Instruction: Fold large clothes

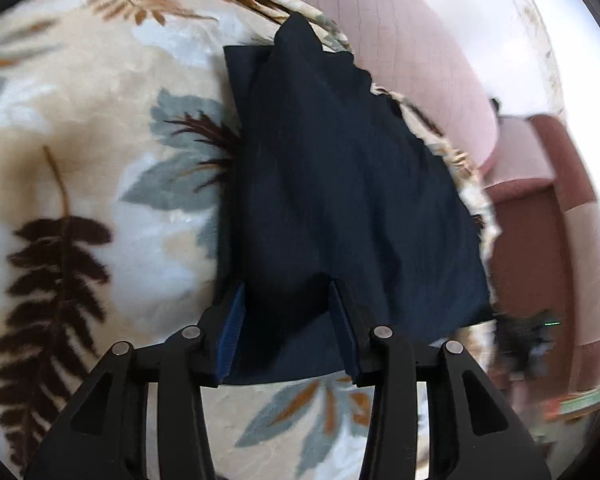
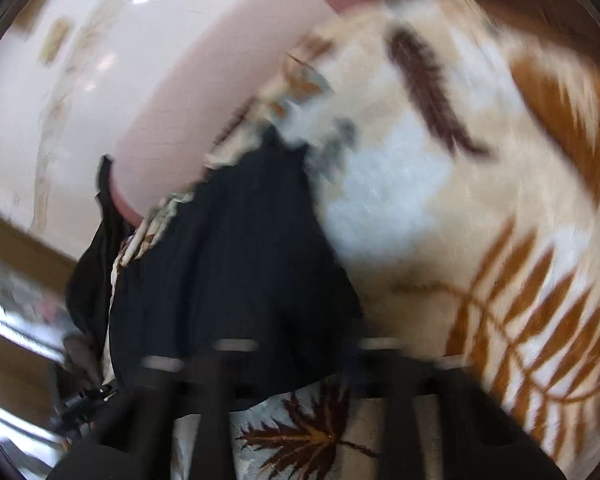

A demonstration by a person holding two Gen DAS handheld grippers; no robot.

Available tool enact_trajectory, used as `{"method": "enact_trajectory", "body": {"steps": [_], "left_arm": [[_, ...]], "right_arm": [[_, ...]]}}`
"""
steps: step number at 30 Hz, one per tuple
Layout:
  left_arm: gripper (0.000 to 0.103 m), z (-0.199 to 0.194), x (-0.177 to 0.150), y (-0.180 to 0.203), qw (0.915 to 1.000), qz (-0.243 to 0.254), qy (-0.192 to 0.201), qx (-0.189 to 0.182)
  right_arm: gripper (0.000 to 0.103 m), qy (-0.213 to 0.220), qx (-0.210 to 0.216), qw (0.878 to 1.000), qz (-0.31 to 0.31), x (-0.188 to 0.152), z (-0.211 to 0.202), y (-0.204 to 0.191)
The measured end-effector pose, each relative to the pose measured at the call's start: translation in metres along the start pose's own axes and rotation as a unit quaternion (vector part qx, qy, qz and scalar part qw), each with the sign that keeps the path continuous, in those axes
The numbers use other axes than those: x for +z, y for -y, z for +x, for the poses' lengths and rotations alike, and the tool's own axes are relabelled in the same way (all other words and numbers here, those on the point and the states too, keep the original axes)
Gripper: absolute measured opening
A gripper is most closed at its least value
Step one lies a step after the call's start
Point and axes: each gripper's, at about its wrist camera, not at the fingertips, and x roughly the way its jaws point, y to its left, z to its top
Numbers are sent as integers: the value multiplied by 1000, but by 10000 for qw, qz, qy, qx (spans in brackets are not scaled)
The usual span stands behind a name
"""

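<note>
On leaf-print blanket (image 1: 80,128), folded navy garment (image 1: 340,184), left claw (image 1: 286,332) apart, right claw (image 2: 296,364) blurred, state unclear, pink sofa (image 1: 412,60) beside.

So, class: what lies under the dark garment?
The garment lies on a leaf-print blanket, which shows around it. The part beneath is covered. Its far edge hangs over the blanket's edge, above a pink surface.

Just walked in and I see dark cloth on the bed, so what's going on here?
A person with a handheld gripper in each hand is folding a dark navy garment on a leaf-patterned blanket. The left gripper is open, its fingers straddling the garment's near edge. The right gripper is too blurred to read.
</note>
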Motion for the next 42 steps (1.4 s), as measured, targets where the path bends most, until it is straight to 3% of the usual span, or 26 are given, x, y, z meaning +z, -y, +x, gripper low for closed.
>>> {"method": "enact_trajectory", "body": {"steps": [1,3,5,7,9,12,15,16,17,19,21,23,26,30,33,36,38,39,40,42], "left_arm": [[22,3,0,4,9995,79,-27,316],[12,9,0,7,9978,106,-134,640],[11,11,3,5,9976,-36,-167,667],[11,8,4,2,9976,-169,-206,633],[11,-2,0,-2,9981,-247,-176,537],[11,-27,-5,7,9986,-109,144,489],[12,-46,6,35,9981,159,532,253],[18,-49,11,51,9971,296,665,212],[33,-49,14,59,9964,392,731,193],[53,-37,27,85,9932,576,928,409],[53,-19,33,99,9906,715,930,707],[53,13,37,100,9861,763,812,1229],[53,48,37,77,9819,657,451,1715],[54,43,27,83,9762,969,575,1854],[54,27,27,86,9843,826,578,1448],[55,17,31,89,9790,800,940,1625],[60,22,37,80,9736,691,998,1935],[60,29,41,71,9727,574,887,2066],[62,33,39,65,9736,480,769,2096],[72,41,41,50,9768,271,621,2031]], "right_arm": [[6,342,141,9993,60,4,-13,-1],[3,689,-31,9975,128,9,-22,4],[2,494,-454,9971,364,10,-6,27],[2,24,-810,9945,668,4,14,51],[3,-223,-740,9918,1020,-4,22,68],[14,273,-797,9901,1120,-1,0,57],[29,693,-399,9934,827,8,-10,25],[34,718,-227,9949,676,8,-9,12],[36,672,-37,9964,507,9,-3,-2],[39,505,212,9983,218,9,17,-30],[39,284,345,9990,-11,3,44,-50],[39,115,270,9994,-198,-7,69,-60],[36,-559,-269,9973,-398,-25,119,-52],[37,-586,-421,9956,-593,-16,117,-66],[38,-8,-193,9973,-701,1,92,-80],[42,335,-397,9963,-692,16,84,-75],[47,240,-642,9962,-530,18,93,-63],[48,-22,-927,9949,-405,17,103,-47],[46,-312,-1040,9936,-321,14,113,-31],[44,-250,-976,9936,-502,11,111,-30]]}}
